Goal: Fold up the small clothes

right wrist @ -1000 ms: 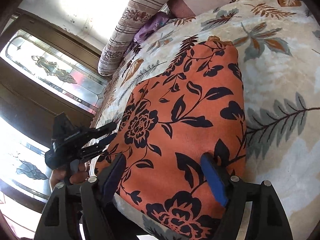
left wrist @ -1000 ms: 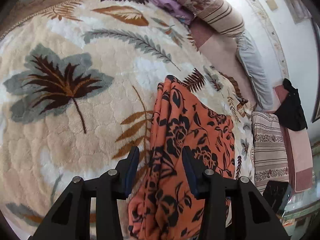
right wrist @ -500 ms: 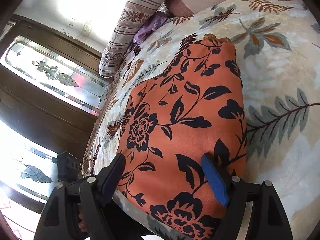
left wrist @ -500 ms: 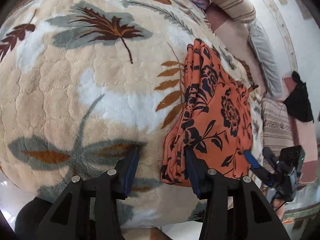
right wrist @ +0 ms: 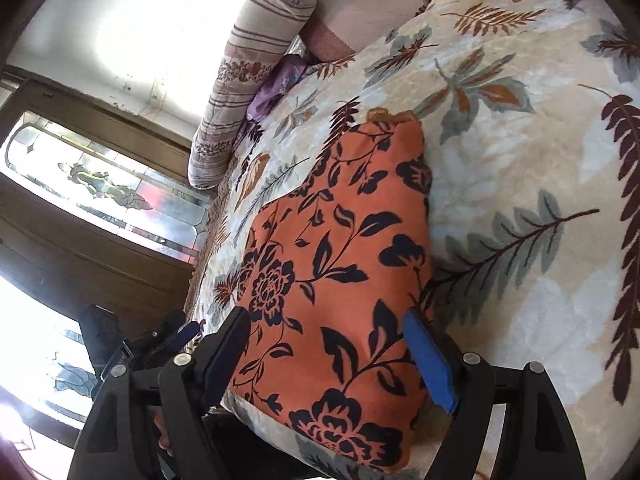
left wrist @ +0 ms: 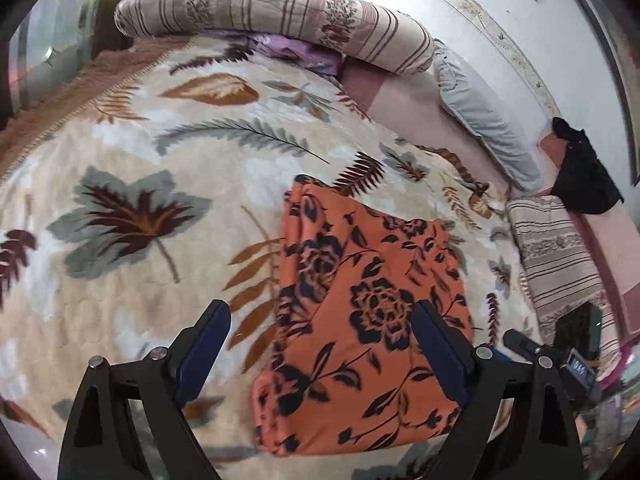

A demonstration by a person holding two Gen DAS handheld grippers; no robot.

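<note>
One folded orange garment [left wrist: 360, 320] with a black floral print lies flat on a leaf-patterned blanket [left wrist: 120, 168], occupying the lower centre of the left wrist view and the centre of the right wrist view [right wrist: 340, 264]. Both claws stand wide apart and grip nothing. The left gripper [left wrist: 320, 344] hovers at the bottom of its frame, blue-padded fingers [left wrist: 204, 344] straddling the garment's near portion. The right gripper [right wrist: 328, 356] sits at the bottom of its frame, likewise spanning the cloth's near edge. The right gripper also appears at the lower right of the left wrist view. A striped bolster [left wrist: 272, 20] runs along the upper part of the left view, with a purple cloth [left wrist: 296, 50] tucked beneath it and a grey pillow [left wrist: 484, 116] at upper right. A dark garment [left wrist: 584, 176] lies at the right edge.
</note>
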